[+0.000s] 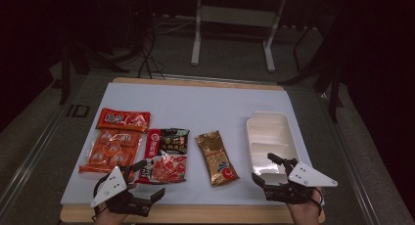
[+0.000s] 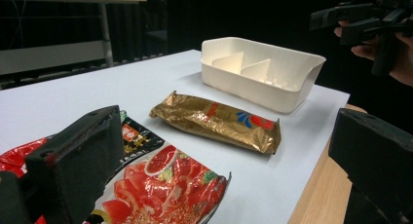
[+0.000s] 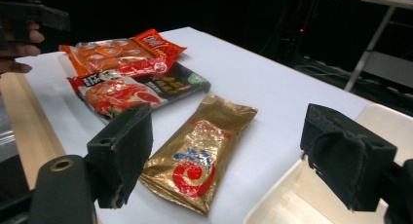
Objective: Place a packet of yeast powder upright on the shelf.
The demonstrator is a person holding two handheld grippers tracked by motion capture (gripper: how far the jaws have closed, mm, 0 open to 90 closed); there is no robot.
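On the white table top lie a gold snack packet (image 1: 217,157) (image 2: 216,121) (image 3: 199,151), a red-and-black food packet (image 1: 164,155) (image 2: 160,180) (image 3: 131,90), an orange packet (image 1: 110,149) (image 3: 112,56) and a small red packet (image 1: 123,120) (image 3: 158,41). A white divided tray (image 1: 271,137) (image 2: 263,73) (image 3: 292,199) stands at the right. My left gripper (image 1: 149,178) (image 2: 225,118) hovers open at the front edge, near the red-and-black packet's front end. My right gripper (image 1: 263,168) (image 3: 226,119) is open too, by the tray's near end. Neither holds anything.
The wooden table edge (image 1: 195,214) runs along the front. Behind the table stand a white desk frame (image 1: 235,34) and dark cables on the floor. Bare white surface lies behind the packets and between the gold packet and the tray.
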